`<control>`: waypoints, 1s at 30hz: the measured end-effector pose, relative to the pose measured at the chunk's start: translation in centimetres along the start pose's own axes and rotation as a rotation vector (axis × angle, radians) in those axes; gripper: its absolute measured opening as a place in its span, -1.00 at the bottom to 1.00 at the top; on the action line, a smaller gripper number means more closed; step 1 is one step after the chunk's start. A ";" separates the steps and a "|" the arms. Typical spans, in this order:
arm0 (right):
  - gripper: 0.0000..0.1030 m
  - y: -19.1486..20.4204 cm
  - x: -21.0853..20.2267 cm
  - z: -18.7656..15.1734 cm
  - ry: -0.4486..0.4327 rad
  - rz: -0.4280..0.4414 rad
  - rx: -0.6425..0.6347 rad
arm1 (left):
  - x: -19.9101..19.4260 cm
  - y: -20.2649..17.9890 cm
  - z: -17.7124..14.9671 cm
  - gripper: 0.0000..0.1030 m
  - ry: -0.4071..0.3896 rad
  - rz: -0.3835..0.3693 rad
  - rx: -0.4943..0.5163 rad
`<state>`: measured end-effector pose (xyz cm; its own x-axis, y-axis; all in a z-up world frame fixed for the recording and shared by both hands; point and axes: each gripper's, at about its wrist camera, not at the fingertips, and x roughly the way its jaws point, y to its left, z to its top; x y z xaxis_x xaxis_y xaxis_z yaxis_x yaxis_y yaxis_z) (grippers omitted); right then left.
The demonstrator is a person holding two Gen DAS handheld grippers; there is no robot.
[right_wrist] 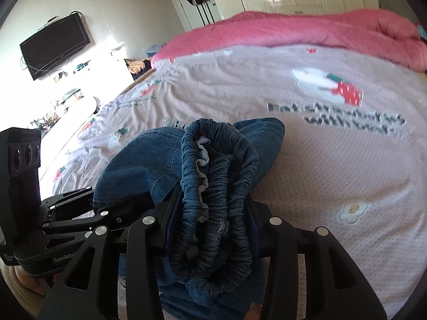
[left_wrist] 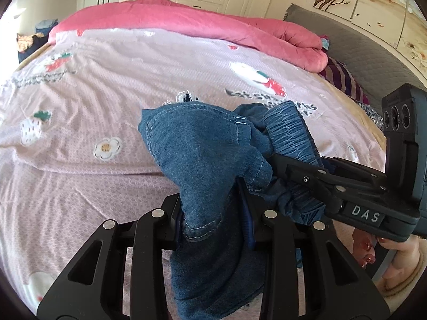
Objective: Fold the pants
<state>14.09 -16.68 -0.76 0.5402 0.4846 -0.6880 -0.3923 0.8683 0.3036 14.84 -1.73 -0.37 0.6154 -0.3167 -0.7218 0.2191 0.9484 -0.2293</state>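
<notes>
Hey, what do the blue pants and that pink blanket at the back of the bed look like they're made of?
Pants: looks like soft blue denim, matte, with pale contrast stitching along the seams; the gathered waistband looks elasticated. Pink blanket: seems a plush, fleece-like fabric, thick and softly rolled with a slight sheen; the exact fibre can't be told.

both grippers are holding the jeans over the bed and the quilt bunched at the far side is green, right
Not quite: the quilt is pink, as the left wrist view shows. The rest holds: the left gripper and right gripper both clamp the jeans over the bed.
</notes>
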 end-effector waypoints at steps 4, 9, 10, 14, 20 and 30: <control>-0.19 -0.7 0.8 -0.2 0.022 0.006 0.034 | 0.5 0.4 -0.3 -0.49 0.006 -0.004 -0.007; -0.14 -1.0 1.3 -0.6 0.033 -0.005 0.046 | 0.9 0.7 -0.7 -0.42 0.013 -0.006 -0.016; -0.14 -1.0 1.3 -0.6 0.034 -0.009 0.045 | 0.9 0.7 -0.8 -0.41 0.013 -0.005 -0.017; -0.09 -1.1 1.5 -0.8 0.038 -0.019 0.056 | 0.9 0.7 -0.9 -0.37 0.019 -0.004 -0.024; 0.02 -1.0 1.0 -0.7 0.034 -0.020 0.062 | 0.7 0.8 -0.9 -0.29 0.020 -0.003 -0.034; 0.19 -0.3 -1.1 -0.9 0.002 -0.049 0.026 | -0.2 0.9 -1.3 -0.19 0.017 0.001 -0.042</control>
<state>12.96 -17.54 -0.72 0.5565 0.4415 -0.7038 -0.3462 0.8933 0.2867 13.96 -0.74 -1.24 0.6026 -0.3155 -0.7330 0.1866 0.9488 -0.2550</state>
